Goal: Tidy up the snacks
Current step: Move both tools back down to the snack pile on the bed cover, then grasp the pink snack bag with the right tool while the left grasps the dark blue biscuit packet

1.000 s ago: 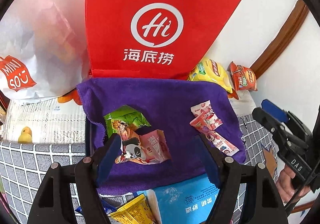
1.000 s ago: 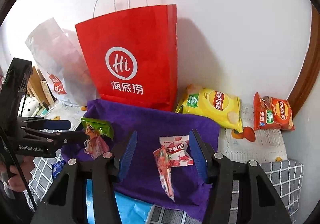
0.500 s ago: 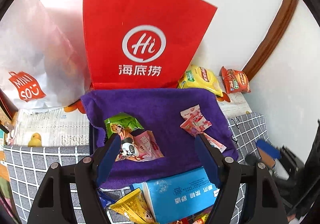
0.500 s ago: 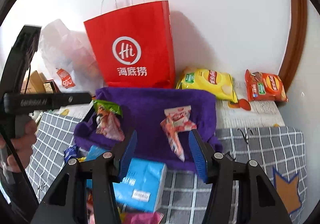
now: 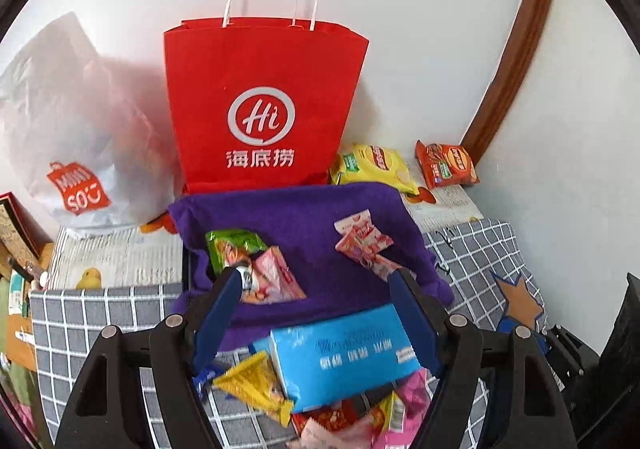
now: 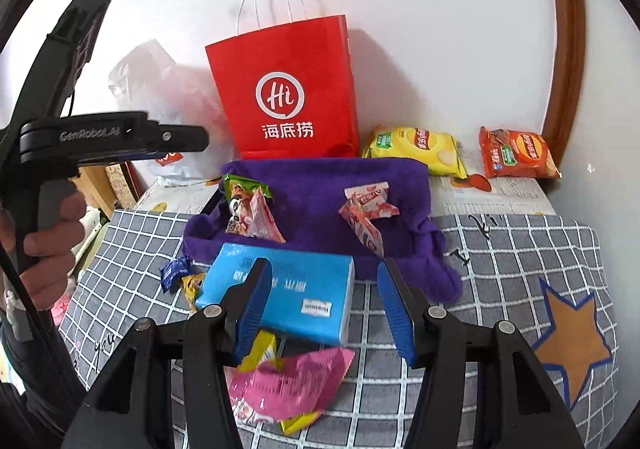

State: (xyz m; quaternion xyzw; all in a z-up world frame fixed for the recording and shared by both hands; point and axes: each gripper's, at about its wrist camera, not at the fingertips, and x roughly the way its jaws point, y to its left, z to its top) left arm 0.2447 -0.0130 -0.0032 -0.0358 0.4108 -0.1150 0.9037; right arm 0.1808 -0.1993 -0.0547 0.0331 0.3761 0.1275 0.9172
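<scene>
snacks lie in a loose heap at the near edge of the checked cloth: a pink packet, a yellow wrapper and a small blue sweet, with more wrappers under them that are too cramped to tell apart. right gripper hangs over this heap with its jaws spread and nothing between the blue pads; the pink packet sits just below them. left gripper also has its jaws spread, wider than the right, and grips nothing. seen from the right wrist, it is a black frame at the left edge with a hand around its handle.

just beyond the heap lies a blue tissue pack, flat, touching the near hem of a purple towel. on the towel are two small groups well apart: at the left a green packet with a pink one overlapping it, at the right some red-and-white packets in a tilted pile, perhaps two or three.

behind the towel a red paper bag stands upright against the wall, touching the towel's far edge. left of it slumps a white plastic bag. right of it, on a printed sheet, lie a yellow crisp bag and, apart from it, an orange crisp bag near the brown frame.
</scene>
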